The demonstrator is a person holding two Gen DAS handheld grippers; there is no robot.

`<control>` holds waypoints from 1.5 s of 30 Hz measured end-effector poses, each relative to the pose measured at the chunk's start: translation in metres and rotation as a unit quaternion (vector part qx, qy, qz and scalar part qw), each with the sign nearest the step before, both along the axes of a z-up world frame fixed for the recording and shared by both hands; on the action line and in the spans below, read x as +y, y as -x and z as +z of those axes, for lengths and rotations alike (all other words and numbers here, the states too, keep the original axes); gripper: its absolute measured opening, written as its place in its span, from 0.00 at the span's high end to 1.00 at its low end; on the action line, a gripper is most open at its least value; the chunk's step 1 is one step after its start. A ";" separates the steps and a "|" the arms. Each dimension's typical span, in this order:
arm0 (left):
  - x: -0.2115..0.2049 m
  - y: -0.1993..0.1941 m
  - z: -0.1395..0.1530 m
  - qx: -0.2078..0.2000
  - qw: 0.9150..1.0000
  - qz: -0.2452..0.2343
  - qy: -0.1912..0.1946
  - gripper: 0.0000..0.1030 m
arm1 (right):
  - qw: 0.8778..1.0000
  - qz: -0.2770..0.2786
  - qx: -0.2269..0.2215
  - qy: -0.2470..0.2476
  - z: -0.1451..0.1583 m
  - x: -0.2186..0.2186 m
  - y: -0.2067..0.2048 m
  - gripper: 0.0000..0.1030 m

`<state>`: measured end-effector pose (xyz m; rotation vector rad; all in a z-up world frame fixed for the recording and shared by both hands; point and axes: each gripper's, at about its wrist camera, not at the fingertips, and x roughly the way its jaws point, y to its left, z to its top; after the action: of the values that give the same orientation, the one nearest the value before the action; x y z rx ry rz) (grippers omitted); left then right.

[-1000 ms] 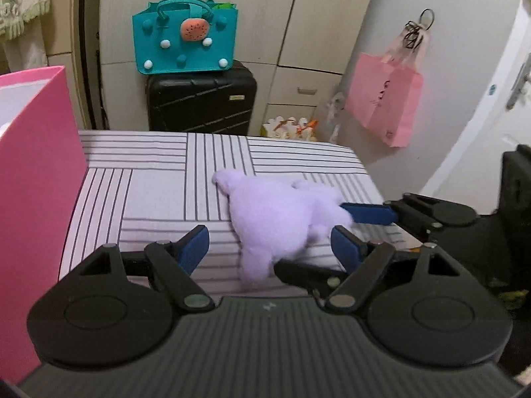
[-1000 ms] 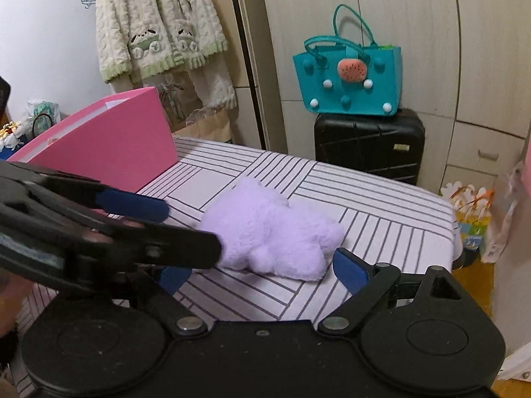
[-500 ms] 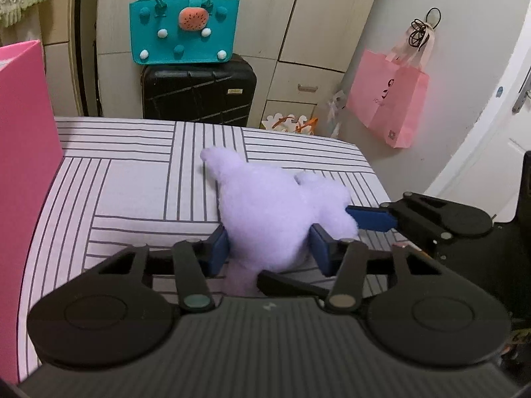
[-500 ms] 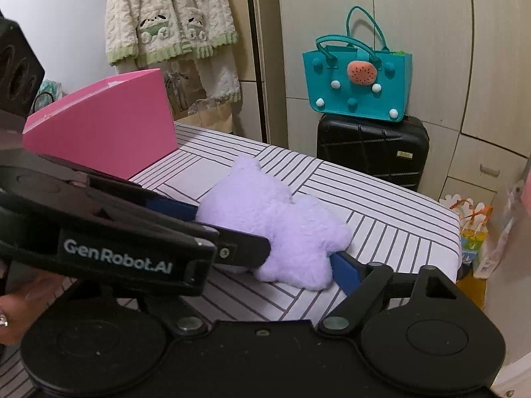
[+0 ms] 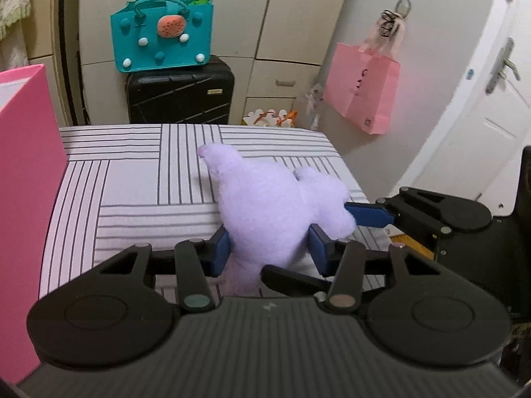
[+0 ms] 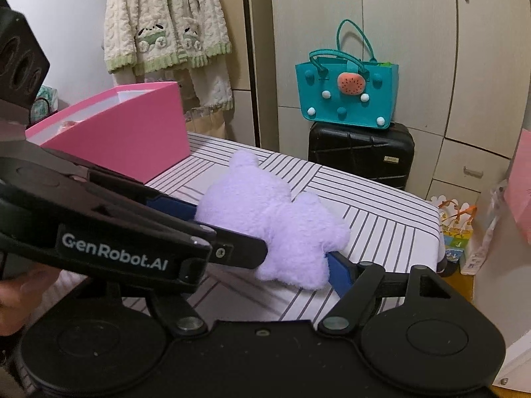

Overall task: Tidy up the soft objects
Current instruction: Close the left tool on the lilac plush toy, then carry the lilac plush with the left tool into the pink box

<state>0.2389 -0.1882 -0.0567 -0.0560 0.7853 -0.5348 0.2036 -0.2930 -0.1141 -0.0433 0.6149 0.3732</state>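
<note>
Left gripper (image 5: 269,250) pinches the purple plush (image 5: 268,209) low, right gripper (image 6: 265,258) closing round it – soft, light, squashy – grab the thick body.

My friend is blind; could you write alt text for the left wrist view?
The left gripper pinches a lilac plush toy on a striped bed; the right gripper's blue finger touches its far side. A pink box stands left.
</note>
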 end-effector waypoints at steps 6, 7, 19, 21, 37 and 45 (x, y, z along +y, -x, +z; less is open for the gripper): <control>0.010 0.025 0.009 0.005 1.000 -0.026 0.000 0.53 | 1.000 0.002 0.003 0.017 0.010 0.013 0.031 0.21; 0.012 0.028 0.010 0.007 1.000 -0.029 0.000 0.53 | 1.000 0.001 0.004 0.017 0.012 0.015 0.036 0.21; 0.054 0.087 0.034 -0.017 0.997 -0.073 -0.007 0.53 | 1.000 0.006 -0.002 0.015 0.035 0.051 0.096 0.21; 0.062 0.100 0.041 -0.034 0.996 -0.078 -0.020 0.53 | 1.000 0.014 -0.006 0.016 0.040 0.061 0.106 0.20; 0.145 0.156 0.091 -0.080 0.994 -0.068 -0.025 0.53 | 0.997 0.056 -0.052 0.024 0.089 0.136 0.147 0.20; 0.192 0.161 0.111 -0.110 0.993 -0.034 -0.015 0.53 | 0.994 0.087 -0.066 0.006 0.110 0.171 0.126 0.20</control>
<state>0.0782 0.0034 0.0538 0.0569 0.5816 -0.5835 0.0780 -0.1220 -0.0043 -0.1325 0.4829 0.5303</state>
